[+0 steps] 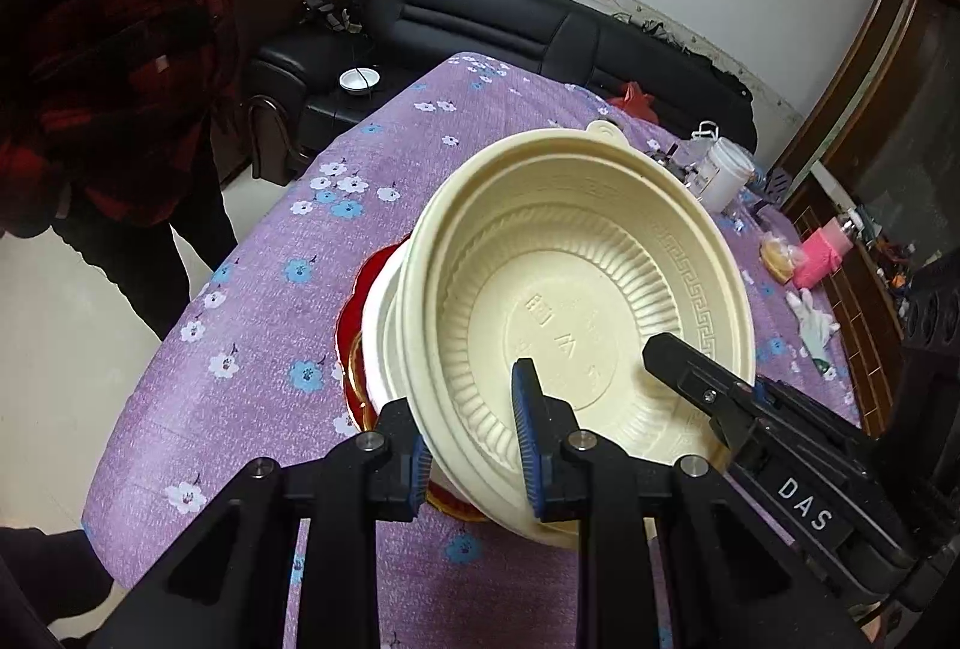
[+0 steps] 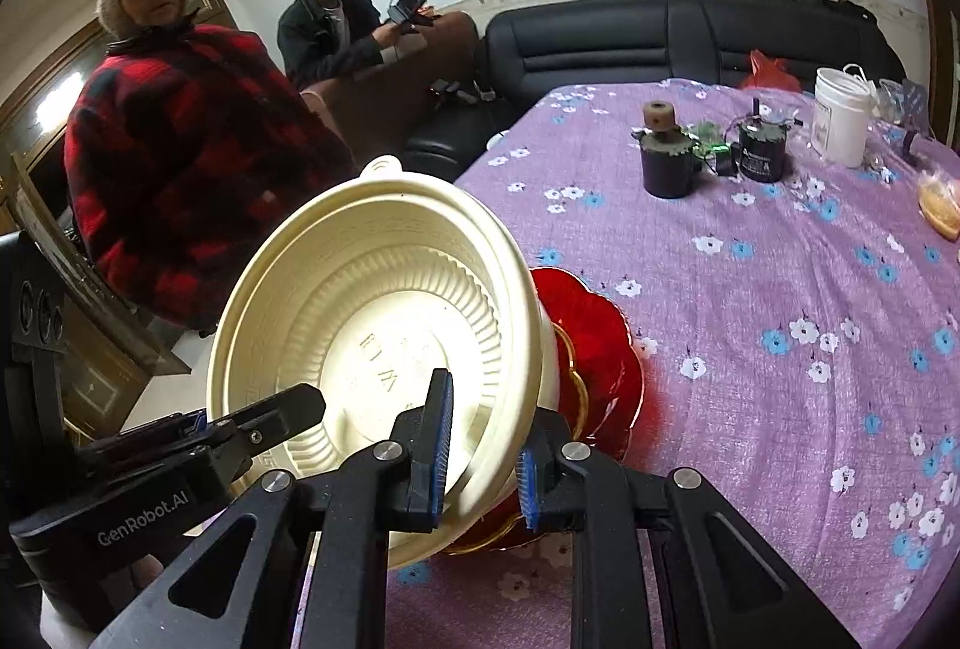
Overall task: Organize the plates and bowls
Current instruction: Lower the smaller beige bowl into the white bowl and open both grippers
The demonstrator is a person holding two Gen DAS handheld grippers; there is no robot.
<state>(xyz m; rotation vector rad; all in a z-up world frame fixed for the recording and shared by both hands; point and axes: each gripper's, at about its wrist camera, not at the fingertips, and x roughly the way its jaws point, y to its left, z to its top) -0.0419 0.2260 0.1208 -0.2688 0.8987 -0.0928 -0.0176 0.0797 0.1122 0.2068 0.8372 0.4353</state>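
The left tool [image 1: 474, 445] pinches the near rim of a cream bowl [image 1: 570, 301] — one blue pad sits inside the bowl and one outside, pressed on the wall. The right tool [image 2: 483, 460] pinches the same bowl [image 2: 372, 325] on its other side, in the same way, with the rim between its pads. So both tools are nearly closed, and both hold the bowl.

The bowl is tilted, with its open side turned toward the tools. It has ribs on the inside and raised letters on its bottom. Just behind it, touching it, is a white bowl [image 1: 384, 325]. Under those is a red plate [image 2: 600, 349] with a gold edge, lying on the desk [image 2: 750, 289], which has a purple cloth with small flowers.

Far past the right tool stand two dark pots [image 2: 669, 166] and a white tub [image 2: 843, 115]. A person in a red checked coat [image 2: 192, 169] stands beside the desk.
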